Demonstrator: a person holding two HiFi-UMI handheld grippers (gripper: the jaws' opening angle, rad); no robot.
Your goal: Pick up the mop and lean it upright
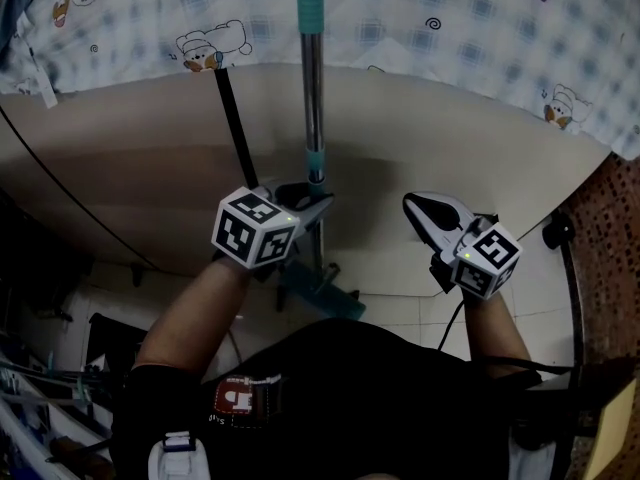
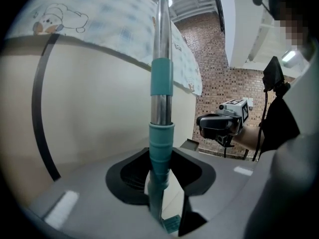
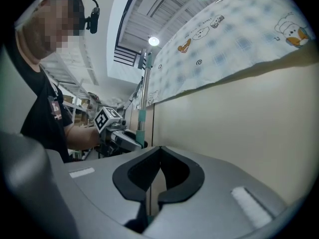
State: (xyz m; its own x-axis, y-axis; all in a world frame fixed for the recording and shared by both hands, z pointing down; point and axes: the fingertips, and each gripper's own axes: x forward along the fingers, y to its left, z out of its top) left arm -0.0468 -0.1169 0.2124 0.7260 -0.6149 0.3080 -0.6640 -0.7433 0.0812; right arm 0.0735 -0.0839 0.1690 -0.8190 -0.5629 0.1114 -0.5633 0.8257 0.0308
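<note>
Grips the mop [image 1: 312,98] with the left hand-held gripper [image 1: 308,203], jaws closed round the steel pole at its teal collar [image 2: 161,143]. Carries nothing in the right hand-held gripper [image 1: 425,211]: jaws drawn together to a thin slit, about level with the left one and well apart from the pole.

Stands near upright on the tiled floor [image 1: 400,313], mop head [image 1: 322,293] at the foot, pole rising in front of the cream panel [image 1: 150,168] and up past the hem of the patterned cloth [image 1: 450,28].

Probably light and stiff: thin metal tube, plastic fittings, small flat head. Likely slick on the bare polished steel, so better taken on or just under a teal fitting, where the ridges give the pads a stop. Looks telescopic, to judge by the collar, so may slip or twist at that joint under a hard squeeze. Long lever, too: held at one low point only, apt to swing or roll sideways at the top. Worth a second hold higher up for steering the upper end against the panel.

Cannot see the pole's upper end: cut off at the top edge of the head view, lost at the rim of the left gripper view. Cannot tell whether the pole touches the panel or cloth or merely stands before them. Mop head partly hidden behind the left hand-held gripper and the person's body; hard to say whether flat on the floor. Cannot tell what the black rod [image 1: 235,128] beside the pole belongs to.
</note>
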